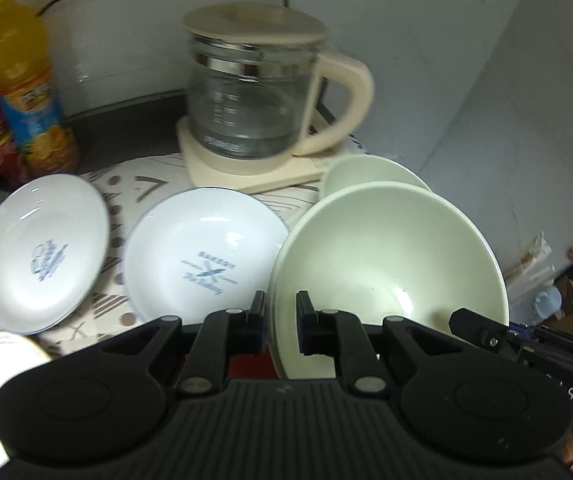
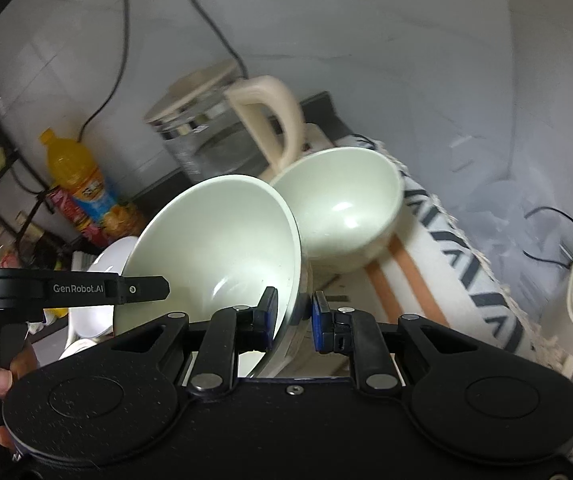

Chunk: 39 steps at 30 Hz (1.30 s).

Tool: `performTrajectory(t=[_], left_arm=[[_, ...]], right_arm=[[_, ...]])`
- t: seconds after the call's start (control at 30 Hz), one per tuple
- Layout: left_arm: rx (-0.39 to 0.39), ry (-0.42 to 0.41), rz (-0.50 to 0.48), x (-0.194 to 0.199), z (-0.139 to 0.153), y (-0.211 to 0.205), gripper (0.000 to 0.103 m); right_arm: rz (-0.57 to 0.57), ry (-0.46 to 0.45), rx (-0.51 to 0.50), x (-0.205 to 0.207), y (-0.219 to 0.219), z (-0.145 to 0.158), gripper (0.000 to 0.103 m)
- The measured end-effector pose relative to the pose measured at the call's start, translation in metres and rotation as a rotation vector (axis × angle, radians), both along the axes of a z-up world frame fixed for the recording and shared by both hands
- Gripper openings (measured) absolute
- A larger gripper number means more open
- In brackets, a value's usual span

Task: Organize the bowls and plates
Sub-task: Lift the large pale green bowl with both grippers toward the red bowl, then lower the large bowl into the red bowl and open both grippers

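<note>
left tongs point(image 1: 280, 304) and right tongs point(image 2: 294, 304) both pinching the rim of the tilted green bowl point(image 1: 386, 256) | next: probably nest it into the second bowl point(image 2: 342, 208) just behind | white plates point(image 1: 202, 248) wait on the worktop point(image 2: 446, 264)

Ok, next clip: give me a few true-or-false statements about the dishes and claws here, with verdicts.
1. The left claw and right claw both straddle the rim of the large green bowl. True.
2. The kettle has no lid. False: its lid is on.
3. Two white plates with blue print lie on the patterned cloth. True.
4. The orange bottle lies on its side. False: it stands upright.
</note>
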<state>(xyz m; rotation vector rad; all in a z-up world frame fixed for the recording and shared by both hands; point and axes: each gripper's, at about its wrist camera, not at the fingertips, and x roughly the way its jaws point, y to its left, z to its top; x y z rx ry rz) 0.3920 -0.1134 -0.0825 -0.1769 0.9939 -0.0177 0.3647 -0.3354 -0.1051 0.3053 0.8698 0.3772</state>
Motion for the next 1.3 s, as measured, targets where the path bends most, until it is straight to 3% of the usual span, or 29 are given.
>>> performTrajectory(t=[0.57,0.9,1.3], left_arm=[[0.006,-0.016,0.192,-0.04,0.021,0.054,0.013],[-0.025,0.031,0.258,-0.066,0.01,0.074,0.013],[-0.048,0.098,0.266,-0.079,-0.015,0.075,0.013]], right_arm=[[0.205,-0.06,0.024,-0.001,0.057,0.023,0.018],[0.28,-0.048,0.013,-0.008,0.081,0.023,0.018],[0.328,-0.001,-0.037,-0.019,0.091,0.011,0.018]])
